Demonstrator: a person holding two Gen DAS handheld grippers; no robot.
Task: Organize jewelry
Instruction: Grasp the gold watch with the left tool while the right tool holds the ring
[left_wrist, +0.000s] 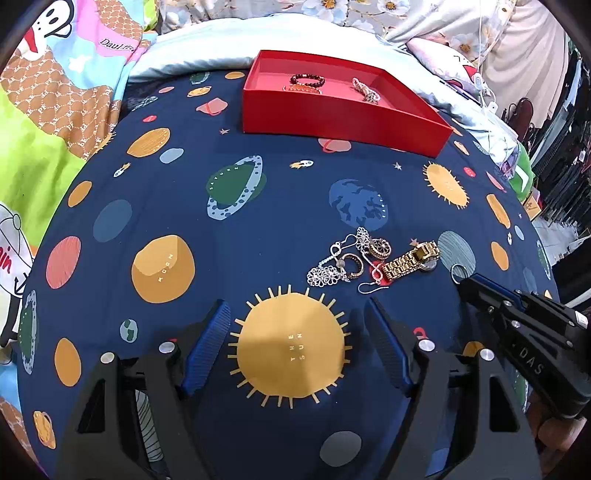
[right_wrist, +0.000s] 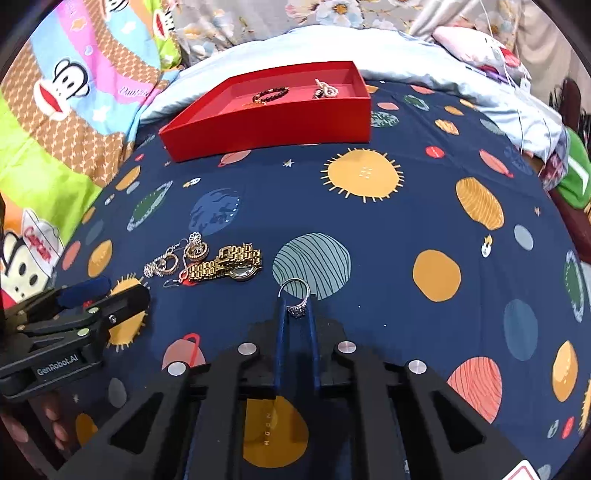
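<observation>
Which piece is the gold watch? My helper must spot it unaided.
On the navy planet-print sheet, in front of the red box, lies a jewelry cluster. The gold watch is its rightmost piece: a chunky link band, unlike the thin silver earrings beside it.

My left tool (left_wrist: 295, 325) runs off the bottom edge. The red box's (left_wrist: 332, 118) near wall hides part of its floor. The tangled earrings (left_wrist: 343, 258) are too small to count.
</observation>
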